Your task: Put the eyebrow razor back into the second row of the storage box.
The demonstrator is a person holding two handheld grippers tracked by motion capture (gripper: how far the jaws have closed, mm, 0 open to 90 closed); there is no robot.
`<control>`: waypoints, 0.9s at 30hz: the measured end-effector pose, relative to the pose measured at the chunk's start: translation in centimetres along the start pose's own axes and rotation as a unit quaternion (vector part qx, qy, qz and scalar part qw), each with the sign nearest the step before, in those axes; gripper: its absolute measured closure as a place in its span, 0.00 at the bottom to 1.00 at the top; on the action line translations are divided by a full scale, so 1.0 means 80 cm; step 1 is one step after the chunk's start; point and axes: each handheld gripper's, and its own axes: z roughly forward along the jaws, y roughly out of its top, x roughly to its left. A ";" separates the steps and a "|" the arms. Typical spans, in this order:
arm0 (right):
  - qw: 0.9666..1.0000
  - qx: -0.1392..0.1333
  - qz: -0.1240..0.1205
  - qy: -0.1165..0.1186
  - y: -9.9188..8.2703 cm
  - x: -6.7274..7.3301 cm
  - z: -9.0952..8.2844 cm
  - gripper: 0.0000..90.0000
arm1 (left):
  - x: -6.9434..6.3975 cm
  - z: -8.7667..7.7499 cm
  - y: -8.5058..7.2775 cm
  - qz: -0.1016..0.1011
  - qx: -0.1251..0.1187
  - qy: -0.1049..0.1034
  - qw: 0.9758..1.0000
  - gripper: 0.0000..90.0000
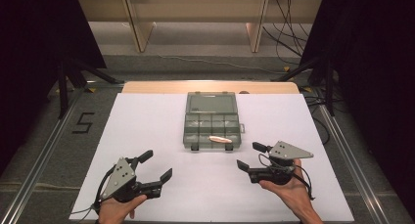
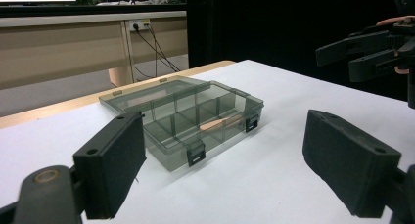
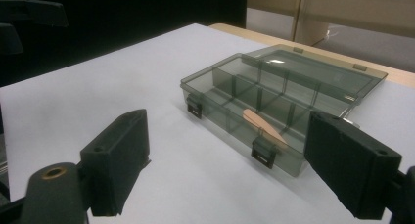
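Both jaws wide and empty, smoky translucent plastic compartment box (image 1: 212,121) ahead with lid open; risk: jaws nudge the light box or lever the pale wooden stick (image 1: 219,139) out.

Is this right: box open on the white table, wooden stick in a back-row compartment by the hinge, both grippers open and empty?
Not quite. The wooden stick lies in the front row of the box, beside the latches, not by the hinge; the high view shows it. Left gripper and right gripper are indeed open, empty.
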 end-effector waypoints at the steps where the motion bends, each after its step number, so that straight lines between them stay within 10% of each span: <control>1: 1.000 0.006 -0.001 -0.004 0.000 0.000 -0.001 0.20 | 0.000 0.000 0.000 0.000 0.000 0.000 1.000 0.18; 27: 1.000 -0.006 0.007 -0.016 -0.014 0.004 -0.014 0.19 | -0.001 0.001 -0.001 0.000 0.002 -0.001 1.000 0.18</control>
